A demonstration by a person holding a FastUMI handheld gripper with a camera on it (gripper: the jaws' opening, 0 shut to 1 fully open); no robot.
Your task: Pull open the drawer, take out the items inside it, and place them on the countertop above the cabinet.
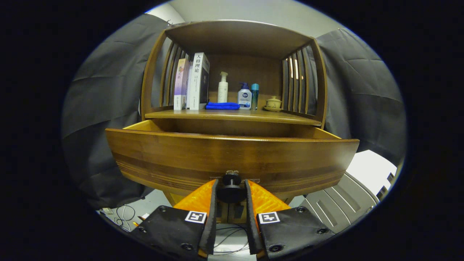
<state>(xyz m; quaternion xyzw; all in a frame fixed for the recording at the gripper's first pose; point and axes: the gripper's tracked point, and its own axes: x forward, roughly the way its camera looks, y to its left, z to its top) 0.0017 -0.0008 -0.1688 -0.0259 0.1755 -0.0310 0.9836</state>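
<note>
The wooden drawer [232, 156] stands pulled out toward me, its broad front panel close ahead. Its dark round knob [231, 188] sits between my two fingers, and my gripper [231, 186] is shut on that knob. The drawer's inside is hidden behind the front panel; I see just its upper rim and side walls. Above the drawer lies the cabinet's countertop [232, 115], a wooden shelf under a slatted hutch.
On the countertop stand books [192, 82] at the left, a folded blue cloth [222, 106], a white pump bottle [223, 87], a blue-capped lotion bottle [244, 96], a slim teal bottle [255, 95] and a small lidded cup [273, 103]. Cables lie on the floor below.
</note>
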